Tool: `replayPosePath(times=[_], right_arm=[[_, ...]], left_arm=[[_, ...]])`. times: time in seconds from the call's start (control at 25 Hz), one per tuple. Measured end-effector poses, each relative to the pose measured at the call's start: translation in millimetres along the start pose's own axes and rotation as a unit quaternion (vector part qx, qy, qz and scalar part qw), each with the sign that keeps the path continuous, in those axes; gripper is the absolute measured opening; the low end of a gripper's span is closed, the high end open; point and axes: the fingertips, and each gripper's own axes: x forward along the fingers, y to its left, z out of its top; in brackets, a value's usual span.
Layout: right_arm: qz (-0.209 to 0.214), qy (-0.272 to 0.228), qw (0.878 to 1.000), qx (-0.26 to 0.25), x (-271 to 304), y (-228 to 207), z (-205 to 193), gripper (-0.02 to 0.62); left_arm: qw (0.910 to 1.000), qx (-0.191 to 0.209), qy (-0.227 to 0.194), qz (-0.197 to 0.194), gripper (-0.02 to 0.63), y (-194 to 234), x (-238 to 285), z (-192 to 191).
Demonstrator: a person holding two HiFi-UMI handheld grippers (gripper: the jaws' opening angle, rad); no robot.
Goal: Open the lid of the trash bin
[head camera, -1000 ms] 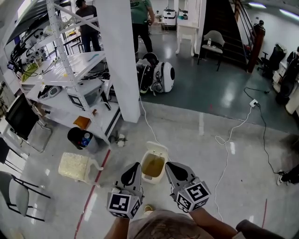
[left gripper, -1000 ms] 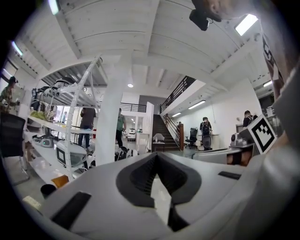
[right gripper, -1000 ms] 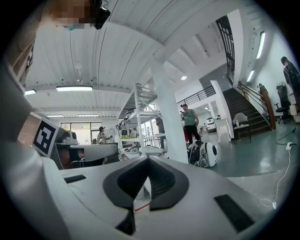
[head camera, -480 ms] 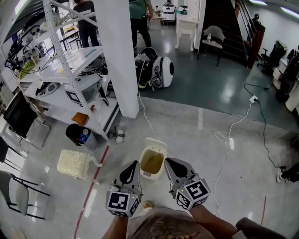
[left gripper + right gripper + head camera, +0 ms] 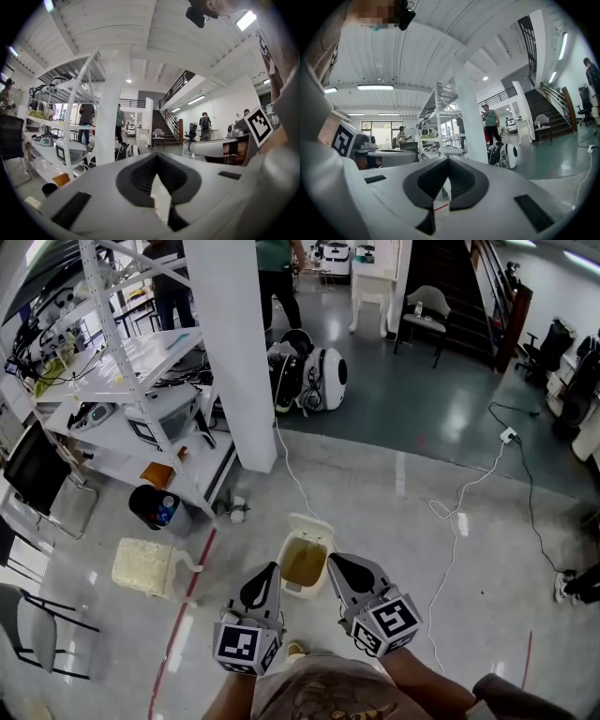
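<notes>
Your left gripper (image 5: 269, 574) and right gripper (image 5: 336, 564) are both clenched with nothing between the jaws; their tips flank the bin (image 5: 292, 589), which stands on the floor with its lid (image 5: 312, 526) tipped up

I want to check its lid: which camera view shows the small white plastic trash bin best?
The head view: the small white plastic trash bin shows whole from above, lid raised. Both gripper views look across the room and miss it.
</notes>
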Motion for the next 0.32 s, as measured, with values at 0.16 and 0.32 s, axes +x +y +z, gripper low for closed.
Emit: replayPosePath(times=[0.16, 0.32], right_arm=[[0.002, 0.002, 1.000, 0.002, 7, 0, -4, 0.031], [0.004, 0.003, 1.000, 0.003, 17, 2, -8, 0.031]], left_arm=[[1.0000, 0.005, 0.001, 0.003, -0.011, 6, 0, -5], [1.0000, -0.002, 0.005, 0.008, -0.011, 16, 3, -8]])
